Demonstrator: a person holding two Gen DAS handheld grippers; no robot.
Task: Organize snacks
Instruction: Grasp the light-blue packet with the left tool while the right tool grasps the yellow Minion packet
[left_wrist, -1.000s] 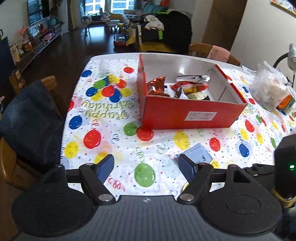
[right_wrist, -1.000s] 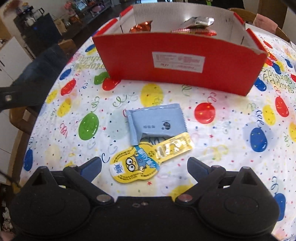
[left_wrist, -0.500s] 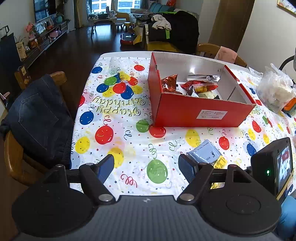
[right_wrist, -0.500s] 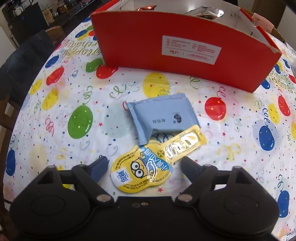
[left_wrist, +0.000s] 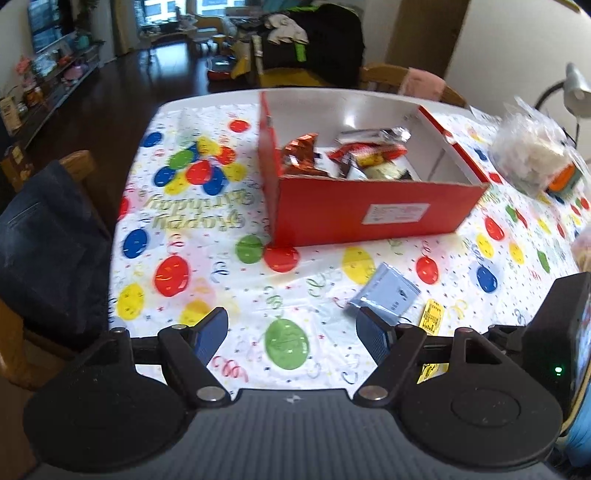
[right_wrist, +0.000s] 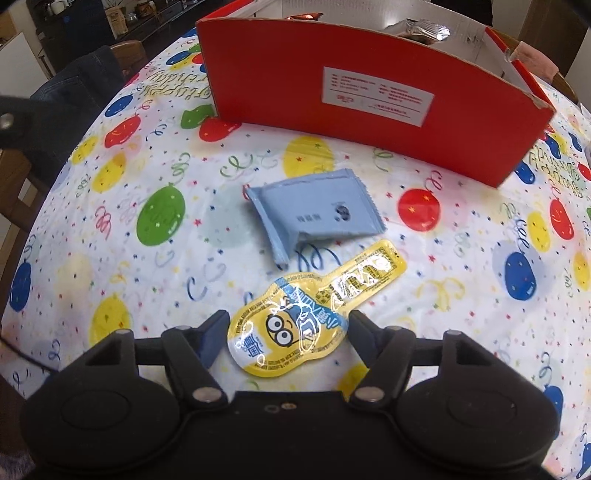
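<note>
A red cardboard box (left_wrist: 369, 210) stands open on the balloon tablecloth with several wrapped snacks (left_wrist: 365, 151) inside. In front of it lie a pale blue packet (right_wrist: 317, 214) and a yellow cartoon pouch (right_wrist: 295, 328). My right gripper (right_wrist: 286, 334) points steeply down over the pouch. Its jaws are closing, with the pouch's round end between them; the fingertips (right_wrist: 216, 330) sit right at its edges and the pouch is not squeezed. My left gripper (left_wrist: 291, 332) hovers open above the cloth, empty, left of the blue packet (left_wrist: 388, 295).
A clear plastic bag (left_wrist: 528, 155) of white items sits at the table's far right. A wooden chair draped with a dark jacket (left_wrist: 44, 240) stands at the left table edge. Another chair (left_wrist: 406, 79) is behind the box. The red box wall (right_wrist: 280, 74) rises just beyond the packets.
The right gripper's jaws have narrowed from wide apart to the edges of the yellow pouch, and it has sunk closer to it. The left gripper's opening is unchanged; its view shifted slightly.
</note>
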